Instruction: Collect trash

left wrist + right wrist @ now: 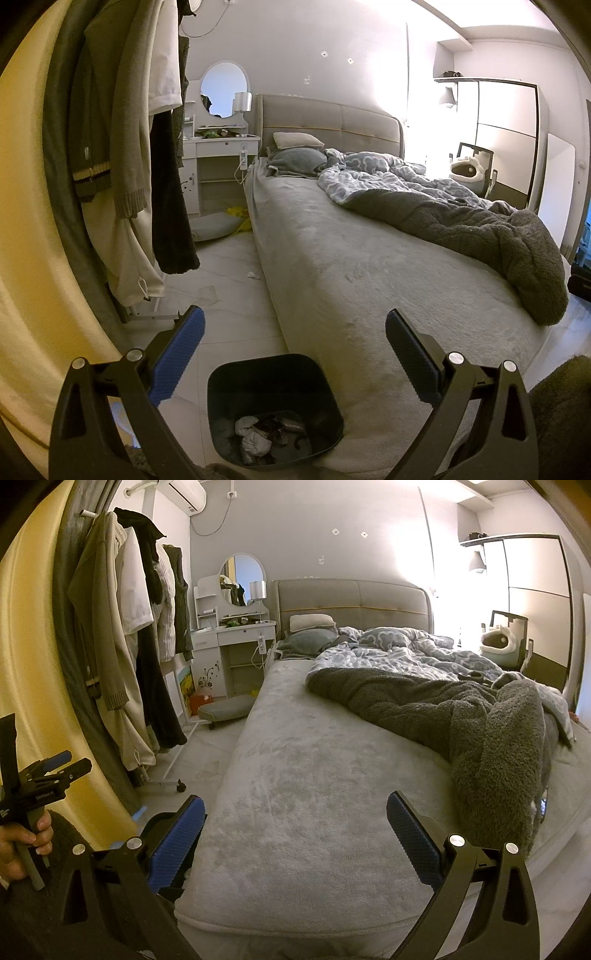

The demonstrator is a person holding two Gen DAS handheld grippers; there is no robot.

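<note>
A black trash bin [221, 398] stands on the floor at the bed's near corner, holding crumpled paper and wrappers [266, 435]. My left gripper [295, 325] is open and empty, held above the bin. A small white scrap [253, 274] lies on the floor beside the bed, farther off. Yellow litter [238, 218] lies near the dresser. My right gripper [295, 805] is open and empty over the foot of the bed [295, 794]. The left gripper shows at the left edge of the right wrist view [55, 766].
A clothes rack [122, 155] with hanging garments stands left of the floor aisle. A white dresser with mirror [221, 147] stands at the far end. A rumpled grey blanket and patterned quilt [424, 686] cover the bed's right side. A wardrobe [506, 140] stands at far right.
</note>
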